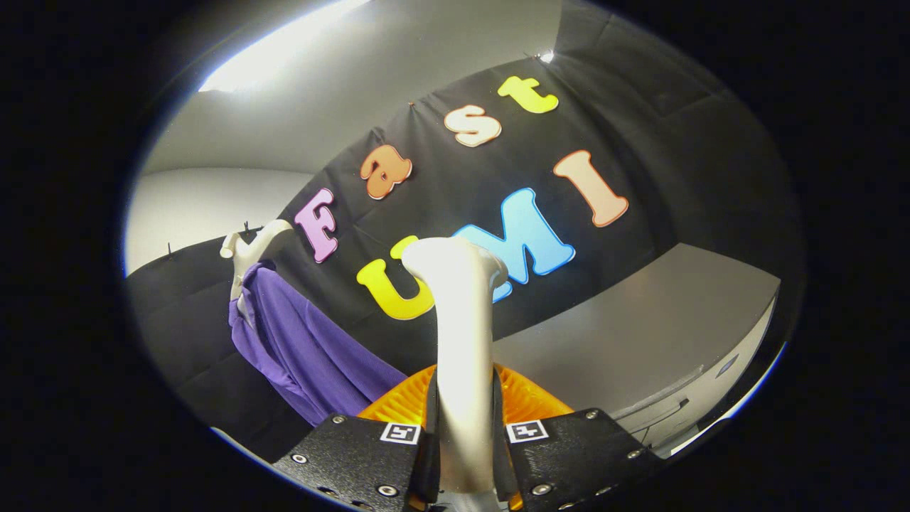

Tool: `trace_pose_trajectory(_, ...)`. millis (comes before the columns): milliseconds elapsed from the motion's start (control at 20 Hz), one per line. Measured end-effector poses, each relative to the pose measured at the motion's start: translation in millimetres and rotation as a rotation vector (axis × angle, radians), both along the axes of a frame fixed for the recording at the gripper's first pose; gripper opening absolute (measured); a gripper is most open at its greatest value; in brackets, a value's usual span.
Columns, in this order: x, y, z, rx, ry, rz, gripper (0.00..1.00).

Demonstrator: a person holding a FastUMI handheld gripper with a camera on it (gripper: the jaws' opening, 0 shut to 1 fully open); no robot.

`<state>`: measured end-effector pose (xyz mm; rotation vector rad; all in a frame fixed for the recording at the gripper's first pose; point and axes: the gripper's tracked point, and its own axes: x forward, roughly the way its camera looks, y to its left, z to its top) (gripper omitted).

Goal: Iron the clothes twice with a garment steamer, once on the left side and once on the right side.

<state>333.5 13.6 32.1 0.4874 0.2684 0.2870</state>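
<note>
My gripper (pixel 466 444) is shut on the white handle of the garment steamer (pixel 462 334), both fingers (pixel 419 441) pressing its sides. The steamer rises between them and its head ends just above. An orange ribbed part (pixel 530 398) sits behind the handle at the fingers. To the left and beyond the fingers, a purple garment (pixel 298 341) hangs on a white mannequin torso (pixel 249 249) against the black cloth wall. The steamer is apart from the garment.
A grey table top (pixel 640 334) lies to the right beyond the fingers, with a grey and white cabinet edge (pixel 682 412) below it. Black cloth covers the wall behind.
</note>
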Motion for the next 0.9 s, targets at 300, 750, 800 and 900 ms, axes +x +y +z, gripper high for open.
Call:
trace_pose_trajectory(300,-64.4,56.1,40.7,-0.142,-0.197,0.024,0.29)
trace_pose_trajectory(750,-121.4,127.8,95.6,-0.252,-0.431,-0.013,0.29)
trace_pose_trajectory(800,-123.2,137.4,100.9,-0.258,-0.448,-0.011,0.29)
trace_pose_trajectory(900,-121.0,157.6,109.3,-0.261,-0.470,0.005,0.29)
